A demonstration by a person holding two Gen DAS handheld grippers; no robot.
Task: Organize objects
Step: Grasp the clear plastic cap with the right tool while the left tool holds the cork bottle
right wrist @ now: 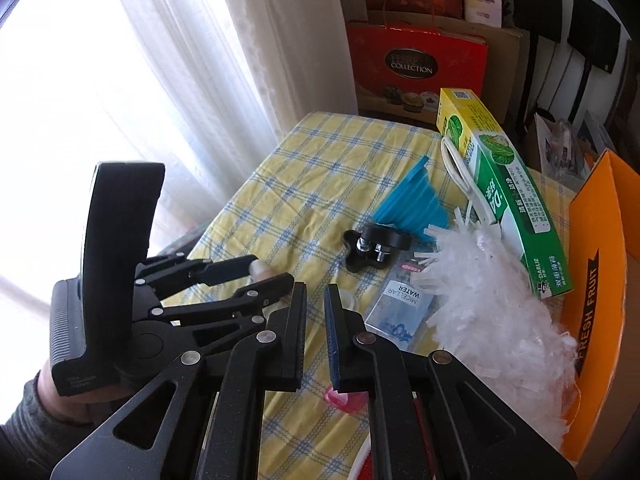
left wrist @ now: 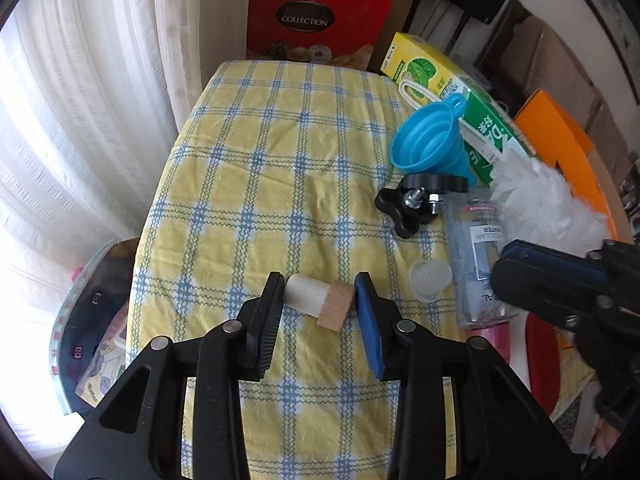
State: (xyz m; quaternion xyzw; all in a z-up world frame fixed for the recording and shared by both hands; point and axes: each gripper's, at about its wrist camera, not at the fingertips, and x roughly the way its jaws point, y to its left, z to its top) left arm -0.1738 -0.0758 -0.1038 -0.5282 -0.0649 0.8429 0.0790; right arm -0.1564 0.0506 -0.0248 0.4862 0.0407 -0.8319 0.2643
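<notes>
My left gripper (left wrist: pixel 320 286) is shut on a bottle stopper (left wrist: pixel 318 300) with a white plug and a wooden cap, held sideways just above the yellow checked tablecloth (left wrist: pixel 272 168). The same gripper (right wrist: pixel 262 276) shows in the right wrist view with the stopper's white end between its fingers. My right gripper (right wrist: pixel 316 300) is nearly shut with a narrow gap and holds nothing. It hovers near a clear micellar water bottle (right wrist: pixel 400 312), also in the left wrist view (left wrist: pixel 476 256), where my right gripper (left wrist: pixel 504 264) shows at the right edge.
A blue collapsible funnel (left wrist: pixel 428 140), two black star knobs (left wrist: pixel 416 204), a small clear cap (left wrist: pixel 430 280), a white duster (right wrist: pixel 492 296) and a green and yellow box (right wrist: pixel 504 184) lie along the table's right side. An orange box (right wrist: pixel 596 280) stands right; red boxes (right wrist: pixel 416 68) behind.
</notes>
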